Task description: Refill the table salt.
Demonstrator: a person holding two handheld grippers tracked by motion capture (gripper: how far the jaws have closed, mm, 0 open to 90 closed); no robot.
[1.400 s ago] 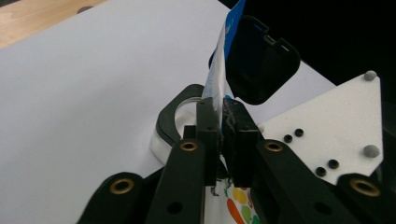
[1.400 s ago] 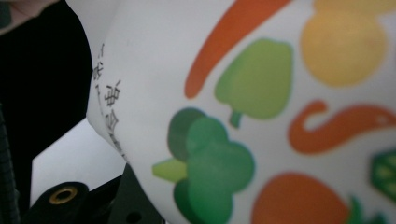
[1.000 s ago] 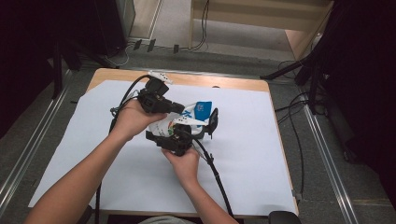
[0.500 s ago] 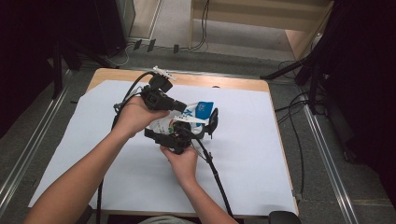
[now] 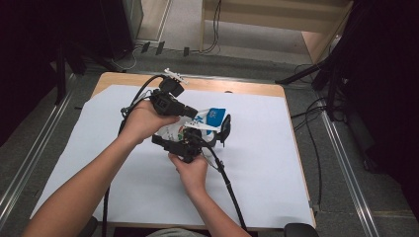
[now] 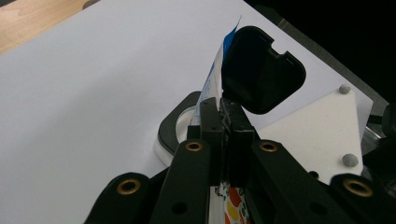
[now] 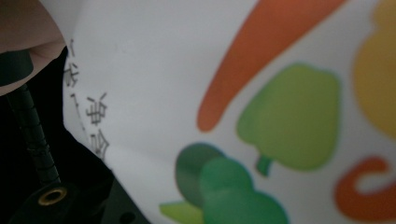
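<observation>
Printed plastic — a white wet-wipes pack with a blue end and cartoon veg is held up just above the white sheet covering the wooden table, near its centre, between both tools.

At the left of the high view, the left gripper is seen coming in from the pack's upper-left edge. In the left gripper view its jaws are pressed together on a thin flap of the pack's film, w/ the black hinged lid standing open just beyond the tips and the oval dispensing opening below.

To the right and nearer the person, the right gripper sits under the pack; its own view is taken up by the printed face at very close range. Jaws partly apart, but whether the pads actually press on the pack can't be told.

Key relation — the pack's long axis runs roughly left-right, the lid end pointing away from both tools to the right. The left gripper is judged nearer the lid, so any closing or pulling move would prob. fall to it while the right one steadies the body.
</observation>
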